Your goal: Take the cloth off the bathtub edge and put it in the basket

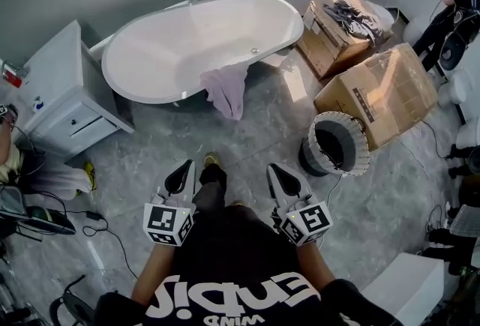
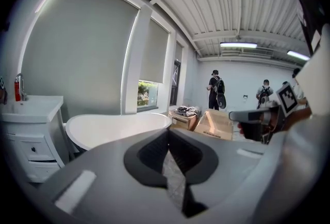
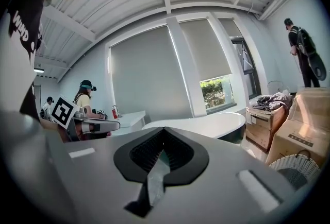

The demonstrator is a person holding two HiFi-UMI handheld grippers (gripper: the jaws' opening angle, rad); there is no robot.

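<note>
A lilac cloth (image 1: 227, 89) hangs over the near rim of the white bathtub (image 1: 150, 55), its lower end reaching the floor. A round wicker basket (image 1: 339, 143) with a dark inside stands on the grey floor to the right of the tub. Both grippers are held low, close to the person's body and well short of the cloth. My left gripper (image 1: 181, 174) is shut and holds nothing, and so is my right gripper (image 1: 284, 177). In the left gripper view the jaws (image 2: 168, 139) meet, with the tub (image 2: 113, 127) beyond. In the right gripper view the jaws (image 3: 163, 135) meet too, with the basket (image 3: 296, 168) at lower right.
A white vanity cabinet (image 1: 64, 103) stands left of the tub. Two cardboard boxes (image 1: 379, 92) (image 1: 334, 40) sit behind the basket, the far one with clothes on top. Cables (image 1: 97, 223) trail on the floor at left. People stand at the far right (image 1: 450, 17).
</note>
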